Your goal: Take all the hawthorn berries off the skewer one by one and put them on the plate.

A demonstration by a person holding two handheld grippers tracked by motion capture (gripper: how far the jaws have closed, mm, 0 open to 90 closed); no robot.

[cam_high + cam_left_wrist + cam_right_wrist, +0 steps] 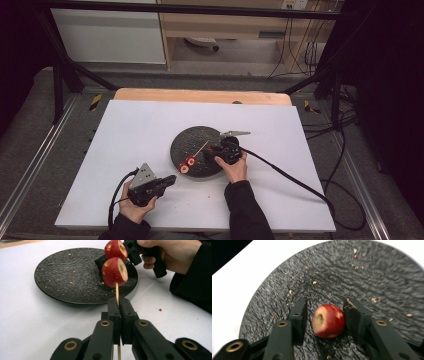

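Left tool (119, 305) clamped on skewer (116, 291), right tool (325, 315) slightly open around fruit (328, 321), plate (367, 277).

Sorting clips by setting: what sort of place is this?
Probably a lab recording station, not a kitchen: a white-covered table inside a black metal frame, loose cables on grey floor, a wooden cabinet behind.

Skewer (117, 291) bottom hidden between claw jaws; plate (274, 302) cut off by frame edges.

The dark plate (367, 272) looks like rough, matt slate, flecked with crumbs. On it lies a glossy red-skinned fruit piece (328, 321). Beside the plate, a thin wooden skewer (117, 291) pierces two similar pieces, their cut faces pale and matt.
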